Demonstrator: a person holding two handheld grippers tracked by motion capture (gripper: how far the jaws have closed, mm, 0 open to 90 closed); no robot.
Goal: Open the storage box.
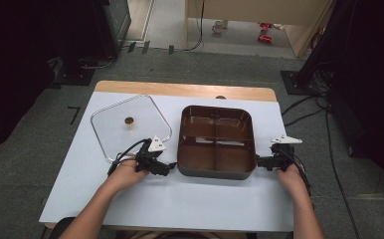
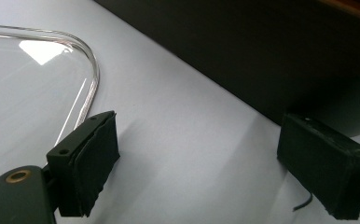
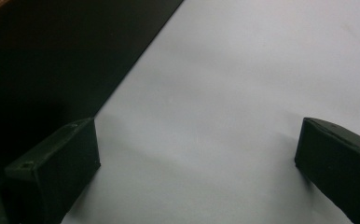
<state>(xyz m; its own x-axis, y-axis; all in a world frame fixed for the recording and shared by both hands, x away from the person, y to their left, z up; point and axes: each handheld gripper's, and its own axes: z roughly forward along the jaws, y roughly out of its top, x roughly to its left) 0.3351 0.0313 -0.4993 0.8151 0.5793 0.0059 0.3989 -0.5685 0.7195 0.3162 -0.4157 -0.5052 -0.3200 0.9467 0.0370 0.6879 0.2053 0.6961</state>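
A dark brown square tray (image 1: pixel 216 170) with four compartments stands on the white table (image 1: pixel 180 194). Left of it lies a clear square lid (image 1: pixel 110 134) with a small brown knob (image 1: pixel 129 120). My left gripper (image 1: pixel 169 168) rests on the table between the lid and the tray's left wall, open, with bare table between its pads (image 2: pixel 92 163). The lid's rim (image 2: pixel 92 70) curves just beyond its left pad, and the tray's dark wall (image 2: pixel 262 60) rises ahead. At the tray's right wall my right gripper (image 1: pixel 259 162) is open too, its pads (image 3: pixel 61 163) apart over bare table beside the tray wall (image 3: pixel 52 56).
The table's wooden far edge (image 1: pixel 185 89) shows behind the tray and lid. Grey carpet surrounds the table, with dark equipment stands and cables at left and right. White tabletop stretches in front of the tray toward the person's forearms.
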